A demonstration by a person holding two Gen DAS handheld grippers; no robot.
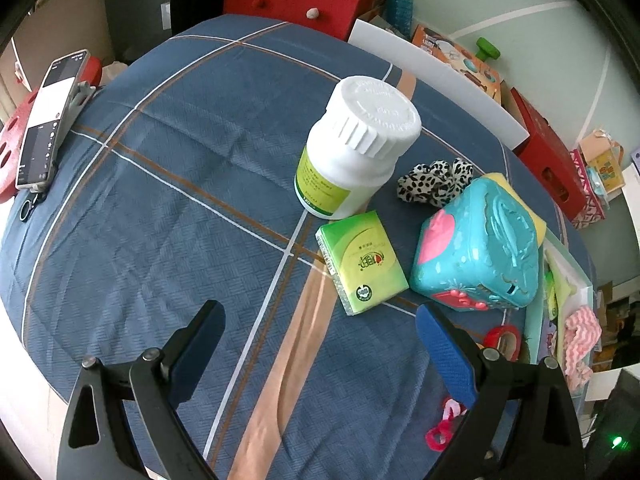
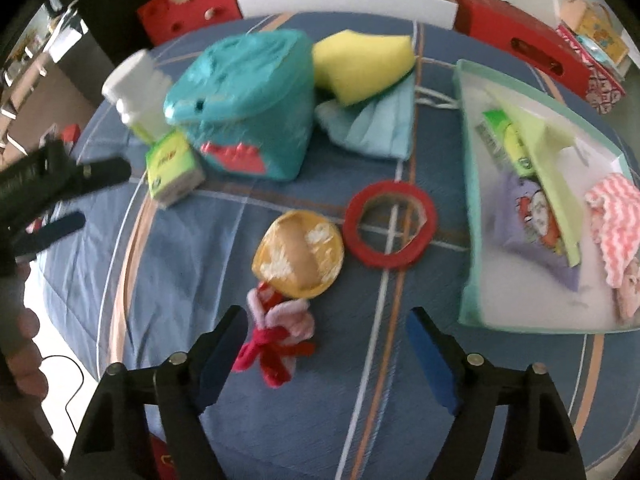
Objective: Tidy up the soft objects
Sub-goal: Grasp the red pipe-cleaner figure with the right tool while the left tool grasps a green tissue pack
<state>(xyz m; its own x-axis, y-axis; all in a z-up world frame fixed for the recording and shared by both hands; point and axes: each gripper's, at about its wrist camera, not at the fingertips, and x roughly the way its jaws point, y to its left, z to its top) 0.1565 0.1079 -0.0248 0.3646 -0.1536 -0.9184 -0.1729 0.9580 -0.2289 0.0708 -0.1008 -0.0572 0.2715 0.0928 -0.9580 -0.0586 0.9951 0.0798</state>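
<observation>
The work surface is a table covered with a blue plaid cloth [image 1: 168, 184], ringed by red bags and boxes. The collecting point is a pale green tray [image 2: 468, 208] at the right edge of the cloth; it already holds a pink zigzag cloth [image 2: 616, 220], a purple printed pouch [image 2: 532, 216], a pale yellow-green sheet and a green tissue pack [image 2: 500, 136]. Judged from this, the sorting is partly done.

Soft items left on the cloth:
- pink and red pipe-cleaner bundle [image 2: 280, 340], just ahead of the right gripper [image 2: 324, 344], whose jaws stand wide and empty
- yellow sponge [image 2: 360, 64] and blue face mask [image 2: 376, 124], behind the teal toy box [image 2: 248, 108]
- leopard scrunchie [image 1: 436, 182], between the white bottle [image 1: 352, 144] and the toy box
- second tissue pack [image 1: 362, 262], beside the bottle

The left gripper [image 1: 320, 344] is also wide and empty, above bare cloth. The red tape roll [image 2: 390, 224] and yellow lid [image 2: 298, 254] are rigid and probably stay
</observation>
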